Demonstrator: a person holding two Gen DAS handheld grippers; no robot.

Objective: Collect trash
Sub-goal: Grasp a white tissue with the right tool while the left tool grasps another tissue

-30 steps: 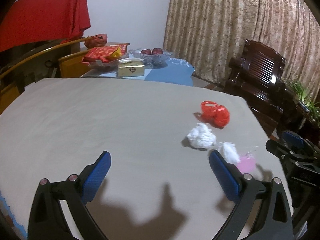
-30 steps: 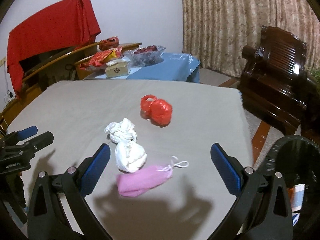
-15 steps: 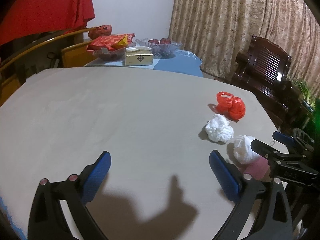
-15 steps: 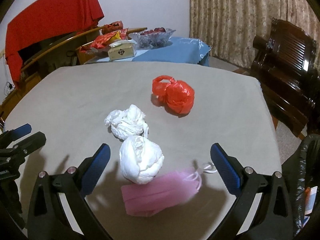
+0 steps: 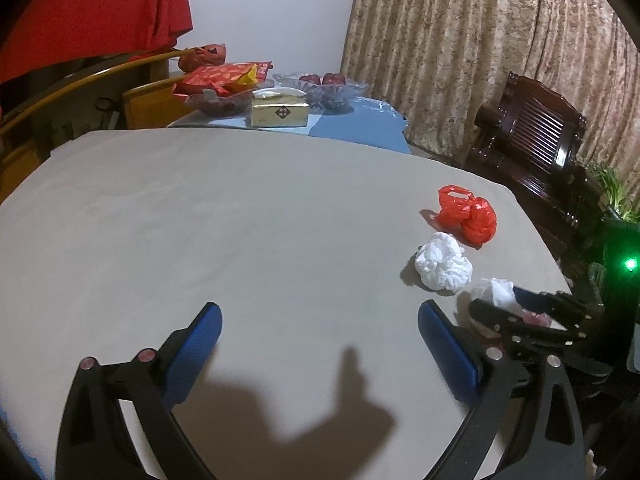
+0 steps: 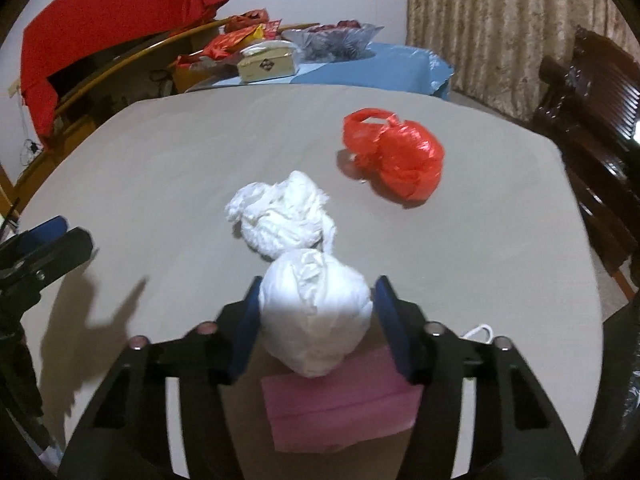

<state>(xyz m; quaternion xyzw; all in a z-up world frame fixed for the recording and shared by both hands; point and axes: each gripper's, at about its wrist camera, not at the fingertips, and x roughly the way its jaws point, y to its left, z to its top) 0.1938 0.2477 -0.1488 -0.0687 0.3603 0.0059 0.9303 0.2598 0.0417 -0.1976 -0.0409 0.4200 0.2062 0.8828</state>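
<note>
On the grey table (image 6: 160, 152) lie a red plastic bag (image 6: 394, 154), a crumpled white tissue wad (image 6: 282, 216), a white plastic bag ball (image 6: 314, 312) and a pink face mask (image 6: 340, 404). My right gripper (image 6: 314, 320) has its blue pads against both sides of the white bag ball, above the mask. My left gripper (image 5: 320, 344) is open and empty over bare table, left of the trash. In the left wrist view the red bag (image 5: 466, 220), the tissue wad (image 5: 442, 262) and the right gripper (image 5: 520, 312) on the white ball (image 5: 494, 292) show at right.
A black bin bag (image 6: 624, 380) stands off the table's right edge. A dark wooden chair (image 5: 532, 144) stands at far right. A blue-covered side table (image 5: 352, 124) behind holds a tissue box (image 5: 280, 114), snack packets and a fruit bowl.
My right gripper has moved forward and closed its jaws around the white plastic bag ball. My left gripper has stayed open and shifted slightly.
</note>
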